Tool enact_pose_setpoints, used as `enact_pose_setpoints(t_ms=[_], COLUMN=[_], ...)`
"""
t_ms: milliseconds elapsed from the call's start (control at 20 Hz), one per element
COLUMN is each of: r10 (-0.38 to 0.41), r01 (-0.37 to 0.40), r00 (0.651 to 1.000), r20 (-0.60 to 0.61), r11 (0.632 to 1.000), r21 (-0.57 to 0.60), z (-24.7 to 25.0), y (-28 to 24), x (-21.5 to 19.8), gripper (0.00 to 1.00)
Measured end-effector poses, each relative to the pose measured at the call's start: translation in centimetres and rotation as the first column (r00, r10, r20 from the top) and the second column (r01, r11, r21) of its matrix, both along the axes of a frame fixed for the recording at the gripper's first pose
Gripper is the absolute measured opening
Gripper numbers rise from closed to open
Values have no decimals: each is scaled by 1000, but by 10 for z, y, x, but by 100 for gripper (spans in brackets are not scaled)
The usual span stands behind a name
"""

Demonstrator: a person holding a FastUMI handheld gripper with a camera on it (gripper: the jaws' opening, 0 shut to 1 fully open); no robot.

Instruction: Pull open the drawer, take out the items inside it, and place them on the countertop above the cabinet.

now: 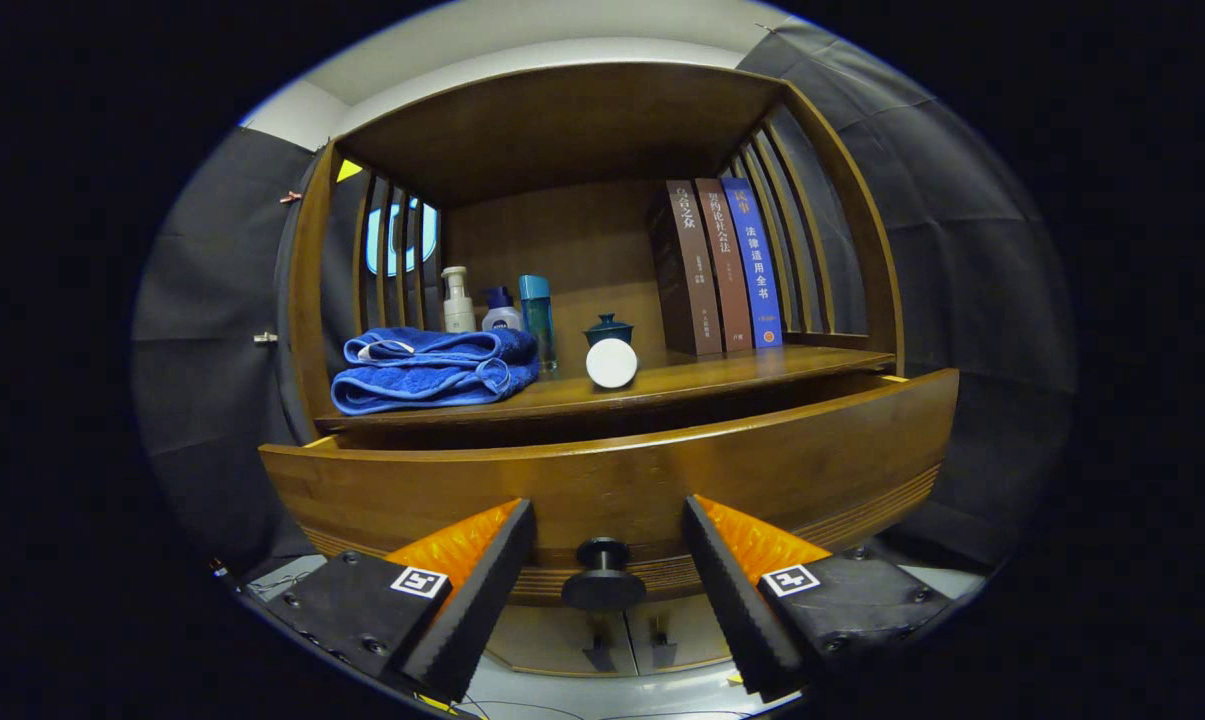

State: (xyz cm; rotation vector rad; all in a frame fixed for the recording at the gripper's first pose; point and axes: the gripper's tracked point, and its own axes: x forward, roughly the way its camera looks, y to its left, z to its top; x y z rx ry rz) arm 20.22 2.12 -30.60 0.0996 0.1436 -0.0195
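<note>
The wooden drawer (612, 470) stands pulled out from the cabinet, its front panel facing me. Its dark round knob (603, 575) sits between my two fingers, with a gap on each side. My gripper (607, 520) is open, its black and orange fingers (482, 570) flanking the knob without touching it. The drawer's inside is hidden behind its front panel. Above it lies the wooden countertop (722, 370), with a white round lid-like object (612, 363) near its front edge.
On the countertop sit a folded blue towel (432, 368), three bottles (502, 310), a dark lidded cup (609, 328) and three upright books (722, 265). Slatted wooden sides and a top board enclose the shelf. Cabinet doors with small handles (627, 640) are below the drawer.
</note>
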Motion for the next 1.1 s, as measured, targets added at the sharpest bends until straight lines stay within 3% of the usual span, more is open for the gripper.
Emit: enact_pose_setpoints(t_ms=[550, 1100], r10=[-2, 21], r01=[2, -24], r00=[1000, 998], r20=[-13, -63], r11=[1000, 999], r21=[21, -49], z=[-4, 1], y=[-4, -1], x=[50, 41], gripper=[98, 100])
